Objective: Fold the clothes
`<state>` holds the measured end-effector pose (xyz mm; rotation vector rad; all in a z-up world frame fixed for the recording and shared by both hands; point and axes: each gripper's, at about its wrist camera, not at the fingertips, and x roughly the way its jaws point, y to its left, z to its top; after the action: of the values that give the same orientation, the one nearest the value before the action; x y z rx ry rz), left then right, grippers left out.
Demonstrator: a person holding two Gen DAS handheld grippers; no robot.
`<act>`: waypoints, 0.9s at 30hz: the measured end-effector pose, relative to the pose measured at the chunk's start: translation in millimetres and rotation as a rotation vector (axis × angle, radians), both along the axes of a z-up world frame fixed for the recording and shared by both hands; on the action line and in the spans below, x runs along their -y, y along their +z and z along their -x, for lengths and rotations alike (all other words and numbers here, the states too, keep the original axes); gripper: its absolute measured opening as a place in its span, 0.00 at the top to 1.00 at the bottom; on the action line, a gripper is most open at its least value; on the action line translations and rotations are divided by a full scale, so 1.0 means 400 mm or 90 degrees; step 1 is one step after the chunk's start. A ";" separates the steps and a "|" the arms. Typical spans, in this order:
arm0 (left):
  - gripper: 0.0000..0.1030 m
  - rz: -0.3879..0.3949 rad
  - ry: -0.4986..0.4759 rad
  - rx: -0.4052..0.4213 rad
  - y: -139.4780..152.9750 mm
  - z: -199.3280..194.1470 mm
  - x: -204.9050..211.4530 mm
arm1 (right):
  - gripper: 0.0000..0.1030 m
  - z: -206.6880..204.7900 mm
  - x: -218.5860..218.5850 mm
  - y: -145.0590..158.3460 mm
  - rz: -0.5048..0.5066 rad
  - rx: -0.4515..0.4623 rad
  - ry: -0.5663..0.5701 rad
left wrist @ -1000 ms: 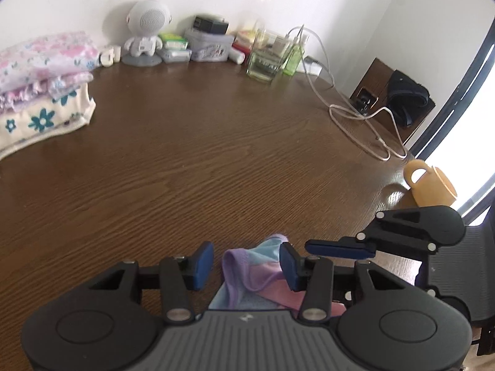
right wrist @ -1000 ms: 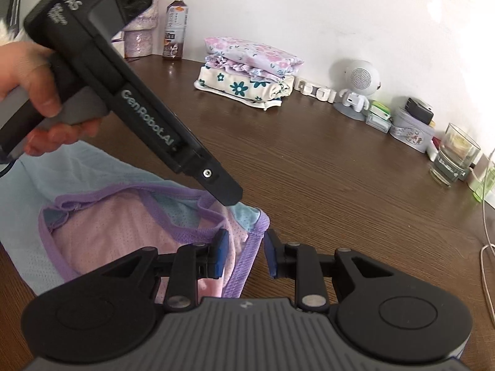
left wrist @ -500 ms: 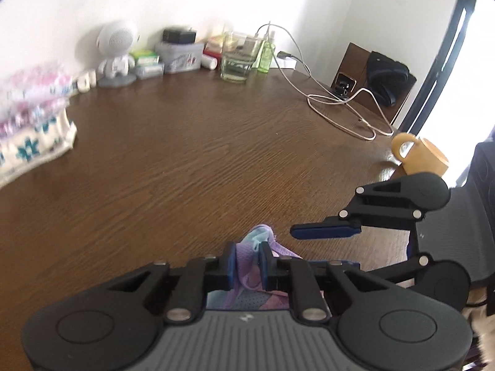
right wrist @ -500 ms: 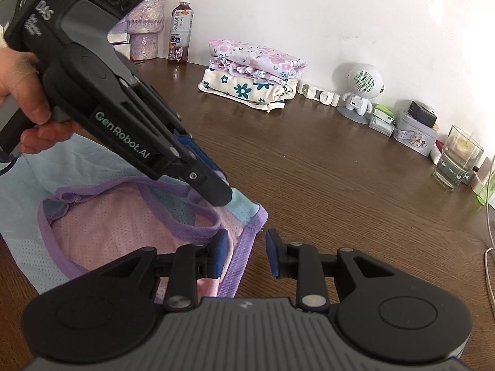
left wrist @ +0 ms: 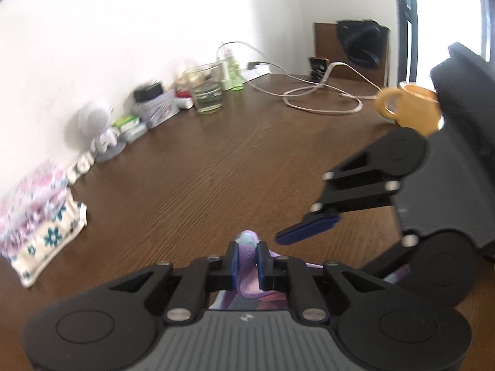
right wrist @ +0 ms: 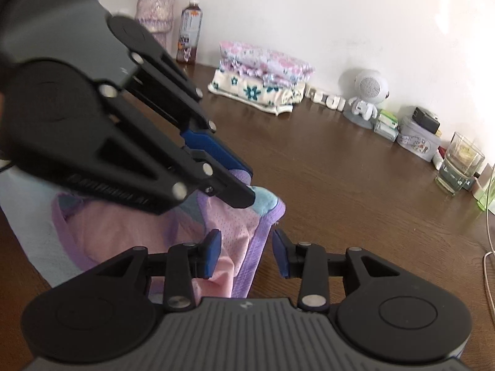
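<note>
Left wrist view: we see our left gripper (left wrist: 246,258) pinching a bunched corner of the pink-and-purple garment (left wrist: 247,266) between its blue pads. Our right gripper (right wrist: 246,252) sits just beside it, jaws spread around the purple hem, garment (right wrist: 130,232) draped on the wooden table (right wrist: 355,185) below-left.

left gripper (left wrist: 246,258) clamped — right gripper (right wrist: 246,252) spread wide
</note>
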<state>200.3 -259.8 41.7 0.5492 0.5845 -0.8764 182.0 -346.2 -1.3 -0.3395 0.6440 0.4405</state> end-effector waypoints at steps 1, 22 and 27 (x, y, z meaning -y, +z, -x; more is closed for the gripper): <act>0.90 -0.003 -0.007 0.007 -0.004 0.013 0.004 | 0.64 0.000 -0.002 -0.005 0.005 0.000 -0.004; 0.44 0.104 -0.025 -0.151 0.000 0.054 -0.085 | 0.62 0.087 0.144 0.066 -0.182 -0.009 -0.104; 0.44 0.098 -0.001 -0.138 0.019 0.066 -0.157 | 0.65 0.051 0.074 0.095 -0.169 0.005 -0.058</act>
<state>173.8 -197.0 49.2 0.3175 0.7064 -0.9801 161.5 -375.7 36.6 -0.0601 0.5826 0.4310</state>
